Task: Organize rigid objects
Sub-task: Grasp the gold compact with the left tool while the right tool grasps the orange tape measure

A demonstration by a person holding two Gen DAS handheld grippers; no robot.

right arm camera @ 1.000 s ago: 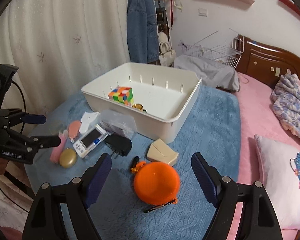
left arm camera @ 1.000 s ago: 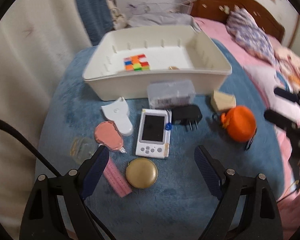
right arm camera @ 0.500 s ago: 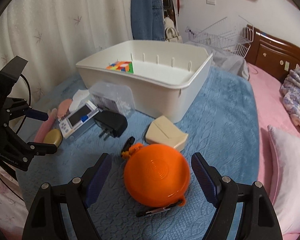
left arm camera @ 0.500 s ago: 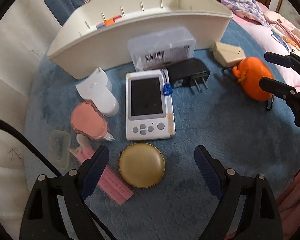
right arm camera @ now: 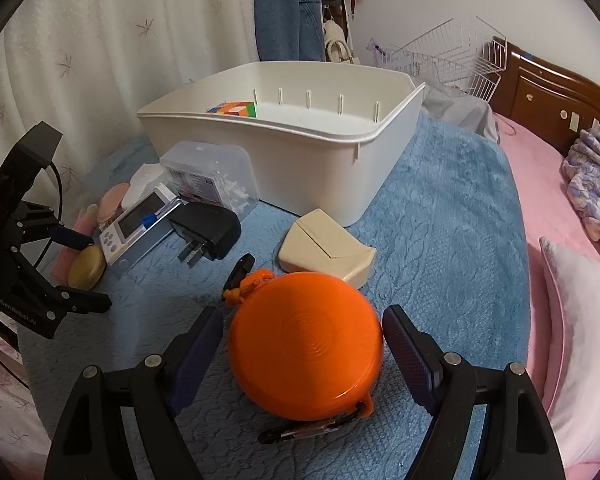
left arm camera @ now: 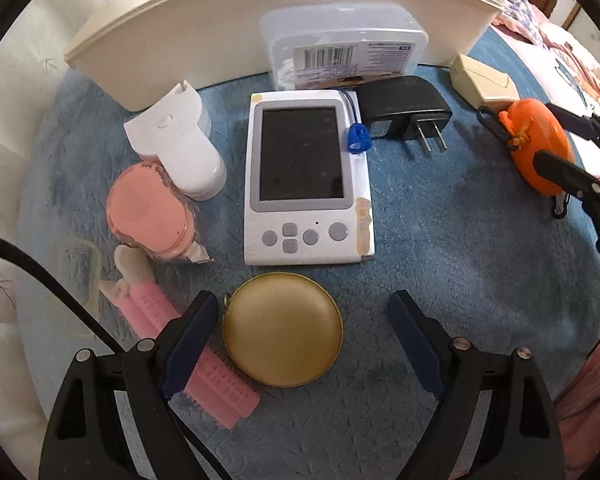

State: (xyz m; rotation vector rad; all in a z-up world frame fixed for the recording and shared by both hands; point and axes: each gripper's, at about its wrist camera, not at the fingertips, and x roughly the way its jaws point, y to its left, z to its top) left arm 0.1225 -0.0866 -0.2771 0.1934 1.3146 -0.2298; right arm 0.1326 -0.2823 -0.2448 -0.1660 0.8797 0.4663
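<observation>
My left gripper [left arm camera: 300,332] is open, its fingers either side of a round gold case [left arm camera: 283,329] on the blue mat. My right gripper [right arm camera: 304,340] is open, its fingers flanking a round orange case [right arm camera: 306,346] without visibly touching it. The white bin [right arm camera: 320,152] stands behind and holds a colour cube [right arm camera: 234,109]. Between lie a white handheld device [left arm camera: 306,184], a black plug adapter [left arm camera: 404,108], a clear plastic box [left arm camera: 340,50] and a beige box [right arm camera: 328,246]. The right gripper also shows in the left wrist view [left arm camera: 568,152], and the left gripper in the right wrist view [right arm camera: 84,272].
At the left lie a pink hair roller [left arm camera: 204,364], a pink puff in wrap [left arm camera: 152,216], a white plastic piece [left arm camera: 176,144] and a small clear case [left arm camera: 76,268]. A pink bed with a pillow [right arm camera: 580,340] lies right; a curtain hangs left.
Both grippers have moved down and forward. The left one now straddles the gold case; the right one now straddles the orange case. Both stay open.
</observation>
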